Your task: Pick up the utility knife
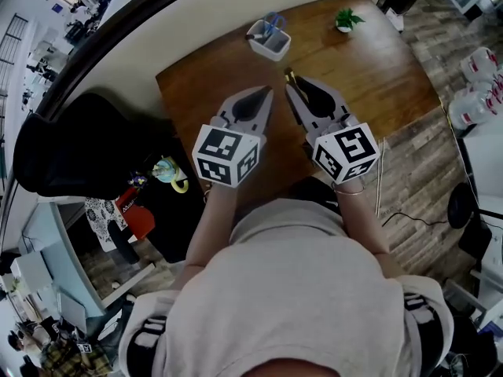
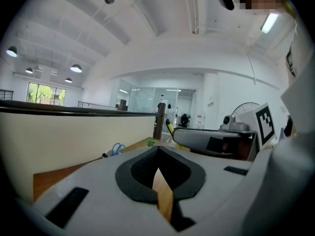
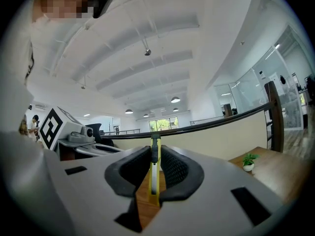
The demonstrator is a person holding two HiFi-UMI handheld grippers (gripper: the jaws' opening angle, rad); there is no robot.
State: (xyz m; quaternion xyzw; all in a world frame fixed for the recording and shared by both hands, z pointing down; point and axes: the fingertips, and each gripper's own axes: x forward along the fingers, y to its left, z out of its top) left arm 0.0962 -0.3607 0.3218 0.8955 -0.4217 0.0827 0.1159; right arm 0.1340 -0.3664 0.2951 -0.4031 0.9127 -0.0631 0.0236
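Field notes, pick stage. You are gripping the slim yellow utility knife (image 3: 153, 173) in the right gripper (image 3: 156, 150) — its jaws are pinching in narrow on the knife's flat sides, with a pad pressing on each. The knife is sitting edge-up between them, not lying on the brown wooden table (image 1: 377, 69). Wood is showing beneath it through the gap, and in the head view both grippers are hovering over the near half of the table. Judging from that, the pick is essentially made: the grasp is on and the knife is looking clear of the surface. At most, settling the lift is remaining.

Long axis: it is running along the right gripper's own line, roughly level. The tail is lying back toward you between the pads and the black-tipped nose is poking out past the fingertips. In the head view that nose is pointing away from you and a little leftward, toward the white tray (image 1: 271, 52) holding blue-handled scissors (image 1: 273, 23). Whether the blade is extended is not showing.

The left gripper (image 2: 157, 151) is idling alongside — its jaws are meeting at the tips, with nothing between them.
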